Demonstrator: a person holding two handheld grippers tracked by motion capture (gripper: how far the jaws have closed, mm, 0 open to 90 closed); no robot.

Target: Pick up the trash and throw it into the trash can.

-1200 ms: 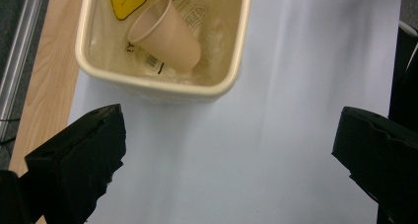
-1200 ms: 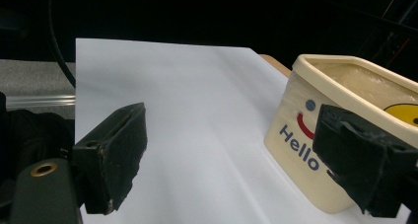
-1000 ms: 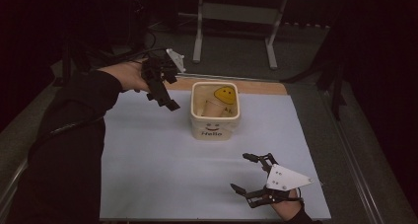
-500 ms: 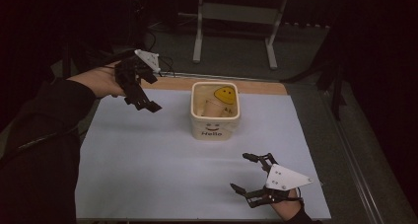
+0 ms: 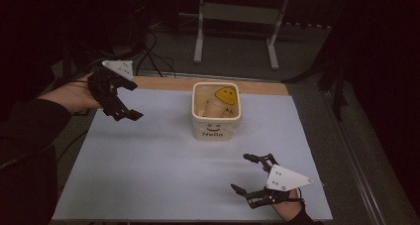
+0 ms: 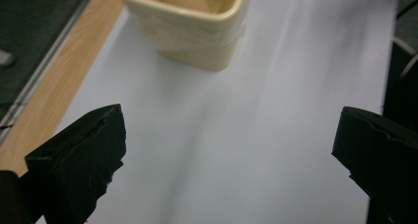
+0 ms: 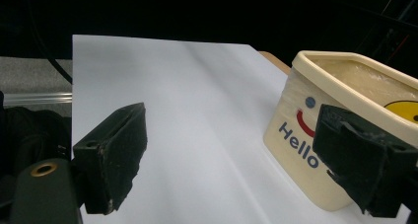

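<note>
A cream square tub (image 5: 217, 113) marked "Hello" with a smile stands at the middle back of the white sheet (image 5: 163, 170); a yellow smiley face shows on its inner wall and a pale object lies inside. The tub (image 6: 190, 24) is also ahead in the left gripper view, and the tub (image 7: 300, 140) is at the right in the right gripper view. My left gripper (image 5: 130, 101) hangs open over the sheet's far left edge, nothing between its jaws. My right gripper (image 5: 246, 173) rests open near the front right, also holding nothing.
A wooden strip (image 5: 163, 81) borders the sheet's far edge. Beyond the table stand metal frame legs (image 5: 199, 36) and cables (image 5: 153, 56) on a dark floor. The person's dark sleeve (image 5: 25, 150) fills the left side.
My left gripper has drawn away from the tub toward the left edge of the sheet and stays open. The right gripper has not moved.
</note>
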